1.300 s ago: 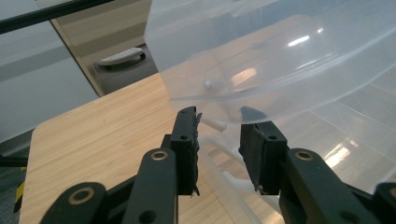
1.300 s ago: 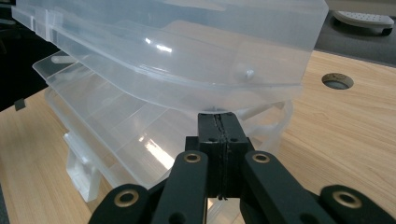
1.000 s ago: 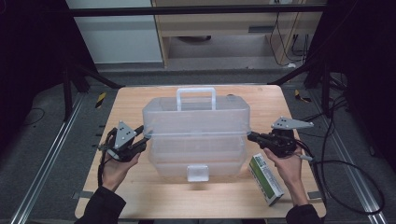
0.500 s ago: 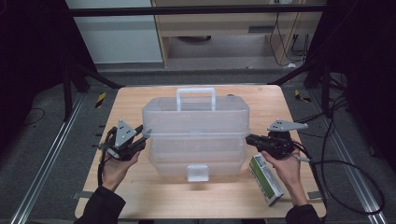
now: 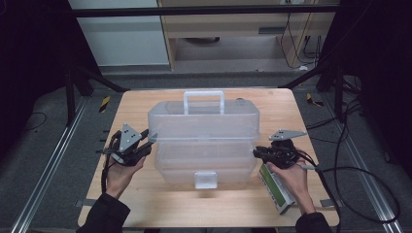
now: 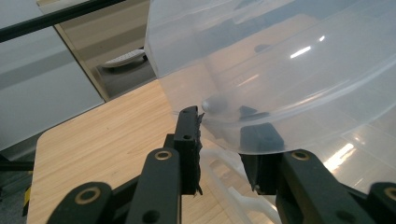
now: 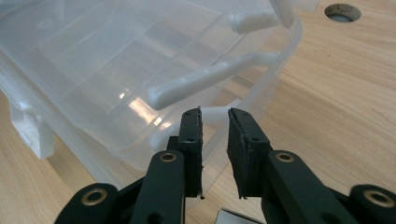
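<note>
The clear plastic box (image 5: 204,141) sits in the middle of the wooden table (image 5: 145,102), with its white handle (image 5: 203,99) at the far side and a white clasp (image 5: 205,179) at the near side. It has layers, and the top part looks lifted a little above the tray below.

The left gripper (image 5: 149,137) is at the box's left end. Its jaws are partly closed on the edge of the top part, one jaw outside and one seen through the plastic. It should stay put and keep that end from sliding.

The right gripper (image 5: 256,152) is at the right end, down by the thin white arm (image 7: 205,81) that joins the layers. Its jaws have just been opening a little, and the narrow gap between them holds nothing yet. I think it should slip around a firm edge, squeeze gently, and then both sides should move together and level, so the box does not twist.

A green and white packet (image 5: 277,187) lies on the table by the right hand (image 5: 291,177). Keep the cable away from it.
</note>
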The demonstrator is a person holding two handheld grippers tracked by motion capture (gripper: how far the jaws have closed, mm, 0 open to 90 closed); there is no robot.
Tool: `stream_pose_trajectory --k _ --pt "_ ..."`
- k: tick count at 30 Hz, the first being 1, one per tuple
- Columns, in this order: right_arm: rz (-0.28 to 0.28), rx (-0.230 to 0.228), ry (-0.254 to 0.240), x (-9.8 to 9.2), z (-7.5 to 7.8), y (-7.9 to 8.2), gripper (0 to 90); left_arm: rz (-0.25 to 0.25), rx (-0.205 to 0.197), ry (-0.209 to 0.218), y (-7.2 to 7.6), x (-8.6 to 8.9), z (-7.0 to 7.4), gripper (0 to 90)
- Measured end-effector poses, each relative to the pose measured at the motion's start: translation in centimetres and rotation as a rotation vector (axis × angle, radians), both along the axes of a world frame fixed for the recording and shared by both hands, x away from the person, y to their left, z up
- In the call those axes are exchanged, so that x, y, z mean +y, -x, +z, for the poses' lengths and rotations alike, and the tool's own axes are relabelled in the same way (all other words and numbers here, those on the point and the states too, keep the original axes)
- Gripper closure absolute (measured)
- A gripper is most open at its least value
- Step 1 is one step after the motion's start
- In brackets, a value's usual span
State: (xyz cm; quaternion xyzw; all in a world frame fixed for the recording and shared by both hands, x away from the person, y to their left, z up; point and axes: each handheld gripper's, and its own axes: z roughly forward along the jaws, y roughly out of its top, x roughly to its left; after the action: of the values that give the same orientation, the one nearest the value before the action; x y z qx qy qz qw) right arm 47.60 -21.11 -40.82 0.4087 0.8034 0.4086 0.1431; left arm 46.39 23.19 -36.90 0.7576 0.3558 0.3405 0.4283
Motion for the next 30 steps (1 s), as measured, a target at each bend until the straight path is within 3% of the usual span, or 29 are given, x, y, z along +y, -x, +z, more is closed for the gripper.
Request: stream_pose_trajectory --k 14,21,30 --pt "-0.006 0.029 -0.011 0.2 -0.2 -0.1 79.3 0.016 -0.011 -0.011 -0.9 -0.2 1.5 70.8" --pt "-0.008 0.027 -0.012 0.3 -0.2 0.0 79.4 0.035 -0.022 0.045 -2.0 -0.3 2.2 71.3" --pt "-0.003 0.030 -0.021 0.3 -0.2 0.0 79.1 0.045 -0.036 0.062 -3.3 -0.2 2.8 72.8"
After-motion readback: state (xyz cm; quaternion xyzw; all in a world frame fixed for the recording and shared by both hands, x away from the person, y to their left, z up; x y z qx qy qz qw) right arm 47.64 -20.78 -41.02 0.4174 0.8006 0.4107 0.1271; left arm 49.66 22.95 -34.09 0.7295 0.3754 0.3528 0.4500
